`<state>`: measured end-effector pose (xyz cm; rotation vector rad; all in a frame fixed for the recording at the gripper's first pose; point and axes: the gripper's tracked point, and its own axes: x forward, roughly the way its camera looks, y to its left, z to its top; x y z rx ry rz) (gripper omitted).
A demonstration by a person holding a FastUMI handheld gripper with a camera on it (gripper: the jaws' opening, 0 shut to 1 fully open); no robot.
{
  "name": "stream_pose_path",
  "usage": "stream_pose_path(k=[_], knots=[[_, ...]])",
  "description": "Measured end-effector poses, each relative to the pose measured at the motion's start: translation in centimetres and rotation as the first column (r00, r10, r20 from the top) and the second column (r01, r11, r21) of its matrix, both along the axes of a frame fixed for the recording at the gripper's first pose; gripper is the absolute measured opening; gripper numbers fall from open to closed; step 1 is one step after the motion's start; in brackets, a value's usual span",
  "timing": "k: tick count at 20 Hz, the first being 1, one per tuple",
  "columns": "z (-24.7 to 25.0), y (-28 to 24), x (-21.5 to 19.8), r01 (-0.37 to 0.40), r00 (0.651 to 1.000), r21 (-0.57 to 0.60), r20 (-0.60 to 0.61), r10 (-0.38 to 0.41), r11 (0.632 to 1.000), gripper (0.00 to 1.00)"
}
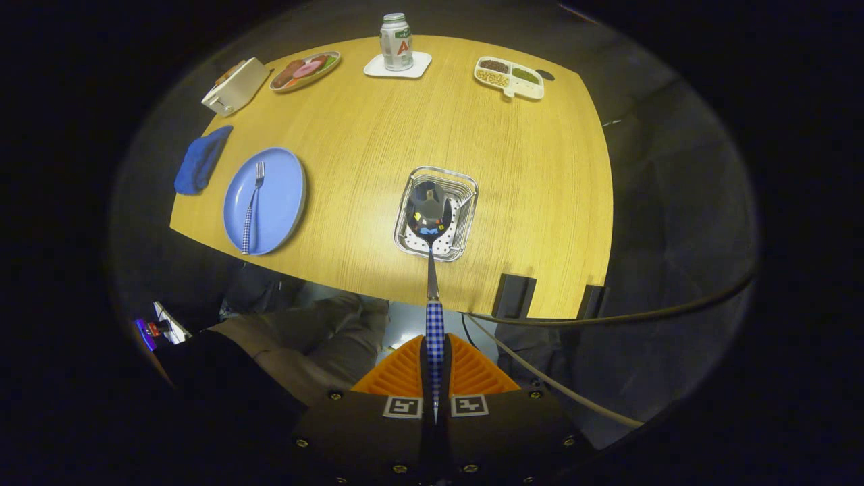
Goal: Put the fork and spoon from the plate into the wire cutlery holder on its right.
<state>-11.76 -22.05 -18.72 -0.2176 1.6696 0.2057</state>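
Observation:
My gripper (435, 351) is shut on the checked handle of the spoon (430, 223), which points straight ahead from between the fingers. The spoon's bowl hangs over the opening of the wire cutlery holder (466, 196), seen from high above the wooden table (378, 135). Left of the holder lies the blue plate (280, 196), and on it rests the fork (252, 202) with a checked handle, tines pointing away from me.
A folded blue cloth (201, 160) lies left of the plate. Along the far edge stand a white toaster (235, 86), a dish of food (305, 70), a bottle (396, 42) on a white coaster and a divided tray (509, 77). A person's legs (317, 337) and cables (574, 317) are below the near edge.

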Motion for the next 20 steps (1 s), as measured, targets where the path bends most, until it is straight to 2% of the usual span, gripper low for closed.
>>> stream_pose_path(k=[7,14,20], knots=[[-1.8,-0.7,1.0,-0.084,0.983,-0.038,-0.166,0.077,0.996,0.01],[-3.4,-1.0,2.9,-0.167,0.939,-0.089,-0.317,0.131,0.982,0.01],[-5.0,-0.7,4.0,-0.168,0.908,-0.099,-0.402,0.115,0.981,0.01]])
